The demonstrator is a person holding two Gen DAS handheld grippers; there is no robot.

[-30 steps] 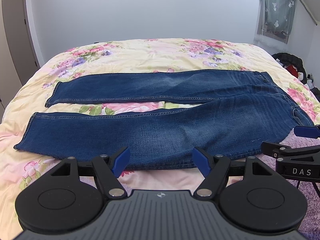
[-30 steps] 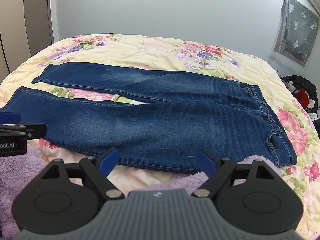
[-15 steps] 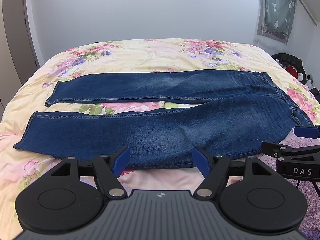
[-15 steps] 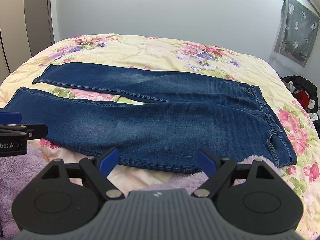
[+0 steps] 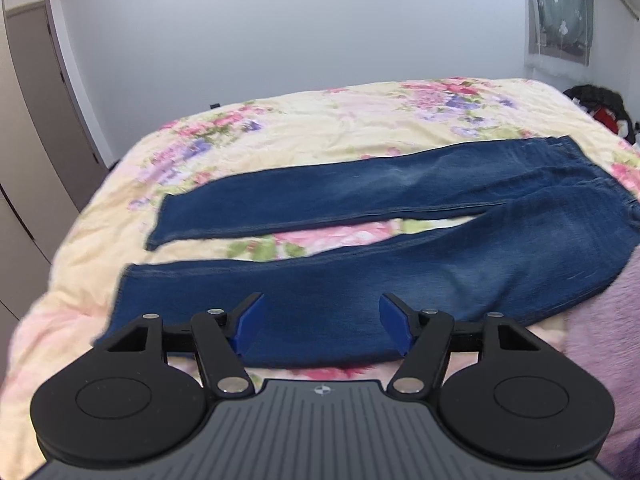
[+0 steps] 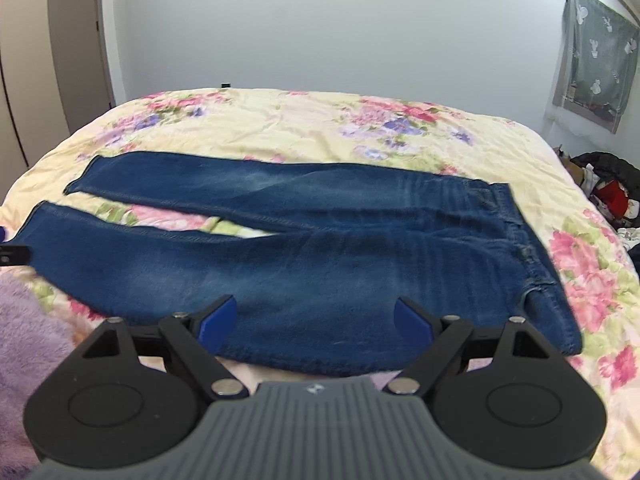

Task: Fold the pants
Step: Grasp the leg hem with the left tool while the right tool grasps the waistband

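Blue jeans (image 5: 400,264) lie flat on the floral bedspread (image 5: 340,128), legs spread apart pointing left, waistband at the right. My left gripper (image 5: 322,322) is open and empty, above the near leg close to its near edge. In the right wrist view the jeans (image 6: 320,264) fill the middle, waistband (image 6: 524,236) at the right. My right gripper (image 6: 316,320) is open and empty, above the near edge of the thigh part. The left gripper's tip (image 6: 12,254) shows at the left edge of that view.
A purple fluffy blanket (image 5: 600,340) lies at the near bed edge, also in the right wrist view (image 6: 28,320). A pile of dark clothes (image 6: 608,188) sits right of the bed. A grey door (image 5: 44,92) is at the left, a curtained window (image 6: 600,56) at the right.
Both grippers have moved forward and nearer the jeans. The left view has swung left, so the right gripper has left it. Both stay open.
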